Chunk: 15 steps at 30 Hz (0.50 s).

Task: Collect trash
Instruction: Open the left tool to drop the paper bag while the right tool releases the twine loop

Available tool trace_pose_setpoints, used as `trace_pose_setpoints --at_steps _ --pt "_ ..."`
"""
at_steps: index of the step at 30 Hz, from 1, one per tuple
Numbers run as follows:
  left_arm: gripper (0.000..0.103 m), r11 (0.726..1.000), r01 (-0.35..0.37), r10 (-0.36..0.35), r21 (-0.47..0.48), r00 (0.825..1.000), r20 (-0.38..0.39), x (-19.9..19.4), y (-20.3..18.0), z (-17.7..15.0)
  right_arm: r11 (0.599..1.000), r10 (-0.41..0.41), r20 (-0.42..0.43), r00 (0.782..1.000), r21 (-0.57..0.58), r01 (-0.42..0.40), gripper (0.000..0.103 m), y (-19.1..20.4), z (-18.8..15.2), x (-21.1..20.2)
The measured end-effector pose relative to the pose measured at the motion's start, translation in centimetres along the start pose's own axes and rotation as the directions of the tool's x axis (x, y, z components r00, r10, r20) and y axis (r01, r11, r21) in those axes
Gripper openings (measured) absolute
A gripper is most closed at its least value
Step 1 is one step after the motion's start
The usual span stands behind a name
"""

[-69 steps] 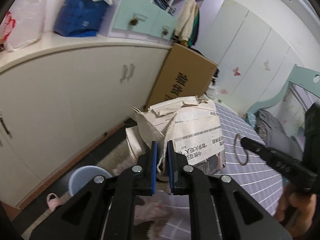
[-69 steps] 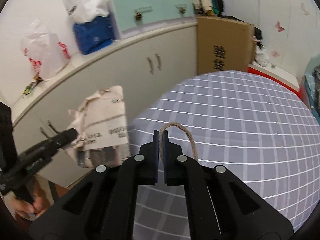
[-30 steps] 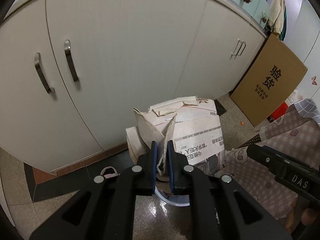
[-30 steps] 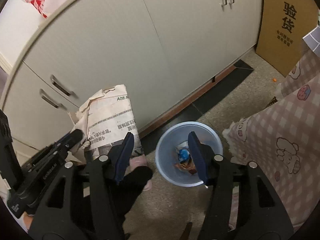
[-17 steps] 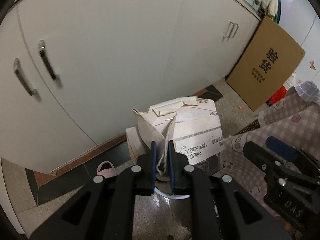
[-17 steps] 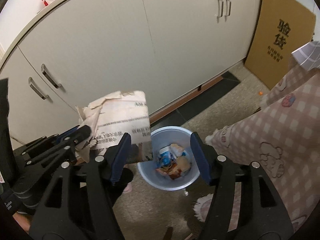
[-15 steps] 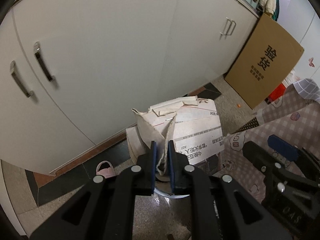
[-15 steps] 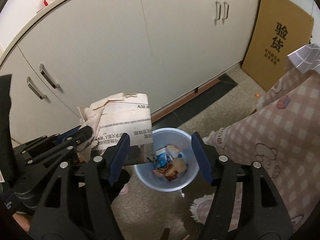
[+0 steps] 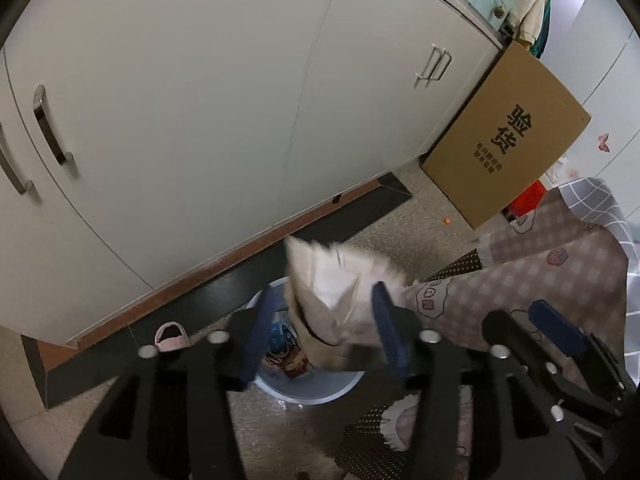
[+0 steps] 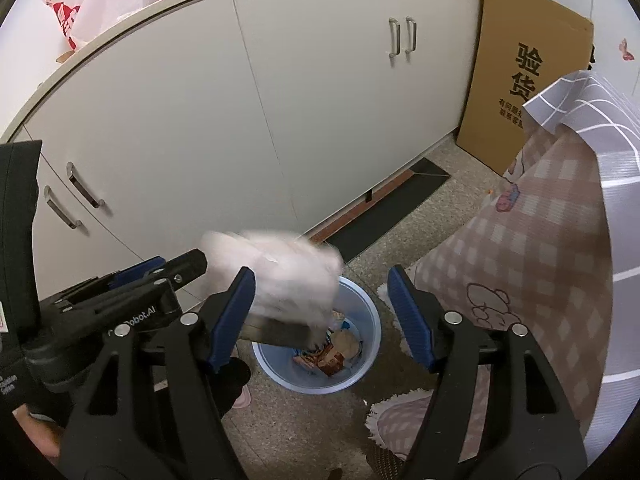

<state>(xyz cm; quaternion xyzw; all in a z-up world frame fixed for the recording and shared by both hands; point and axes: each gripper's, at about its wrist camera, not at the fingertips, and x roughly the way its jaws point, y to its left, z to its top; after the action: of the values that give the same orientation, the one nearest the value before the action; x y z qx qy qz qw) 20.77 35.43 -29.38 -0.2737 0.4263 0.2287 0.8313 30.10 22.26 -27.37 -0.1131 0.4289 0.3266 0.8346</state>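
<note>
White cabinet (image 9: pixel 200 100) fills view ahead of both grippers. Blue bin (image 10: pixel 360 376) on floor directly below them, wrappers inside. Crumpled newspaper (image 9: pixel 336 300), pinched half a second ago, now loose between left gripper (image 9: pixel 320 332) pads, blurred, dropping toward bin; jaws opening. Right gripper (image 10: pixel 322 316) opening too, jaws spread, nothing between pads, bin beyond. Judgement: this trash item nearly delivered.

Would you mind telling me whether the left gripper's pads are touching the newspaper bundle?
Apart. In the left wrist view the left gripper is opening, and gaps show between its pads and the blurred newspaper bundle above the blue bin.
</note>
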Motion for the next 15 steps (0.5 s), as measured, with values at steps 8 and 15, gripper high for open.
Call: trace_pose_setpoints --at_steps 8,15 --pt "0.058 1.0 -0.018 0.018 -0.007 1.0 0.016 -2.4 0.6 -0.5 0.999 0.035 0.011 0.999 0.0 -0.035 0.068 0.2 0.3 -2.2" --pt "0.067 1.0 -0.008 0.007 0.01 0.996 0.085 -8.3 -0.5 0.1 0.998 0.057 0.104 0.993 -0.025 -0.054 0.068 1.2 1.3 -7.7"
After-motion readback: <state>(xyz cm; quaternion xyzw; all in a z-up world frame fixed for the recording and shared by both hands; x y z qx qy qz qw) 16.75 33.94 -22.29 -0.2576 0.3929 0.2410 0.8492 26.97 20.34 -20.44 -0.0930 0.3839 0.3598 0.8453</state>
